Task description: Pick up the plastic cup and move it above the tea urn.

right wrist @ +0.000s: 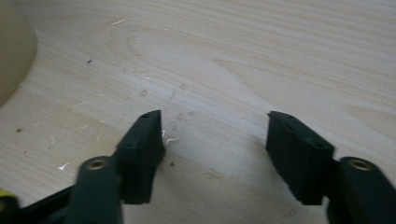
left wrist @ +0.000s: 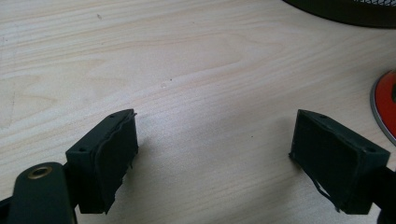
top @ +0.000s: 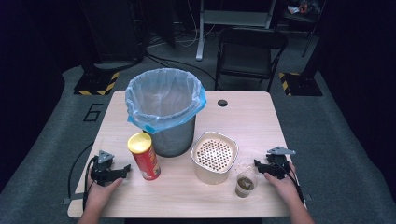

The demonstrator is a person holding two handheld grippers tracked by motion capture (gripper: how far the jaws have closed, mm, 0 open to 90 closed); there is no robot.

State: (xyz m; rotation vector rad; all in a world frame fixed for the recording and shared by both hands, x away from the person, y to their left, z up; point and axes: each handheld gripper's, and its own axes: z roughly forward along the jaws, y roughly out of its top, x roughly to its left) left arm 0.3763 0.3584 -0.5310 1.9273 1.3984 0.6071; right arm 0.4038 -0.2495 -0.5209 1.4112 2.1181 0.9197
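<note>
A red chip can with a yellow lid stands upright at the front left of the wooden table. My left gripper rests on the table just left of it, open, with bare wood between its jaws; the can's red foot shows at the right edge of the left gripper view. My right gripper lies at the front right, beside a clear cup holding brownish dregs. Its jaws stand apart over crumb-strewn wood with nothing between them.
A black mesh bin with a blue liner stands mid-table behind the can. A cream container with a perforated top sits right of it, its wall showing in the right gripper view. A chair stands beyond the table.
</note>
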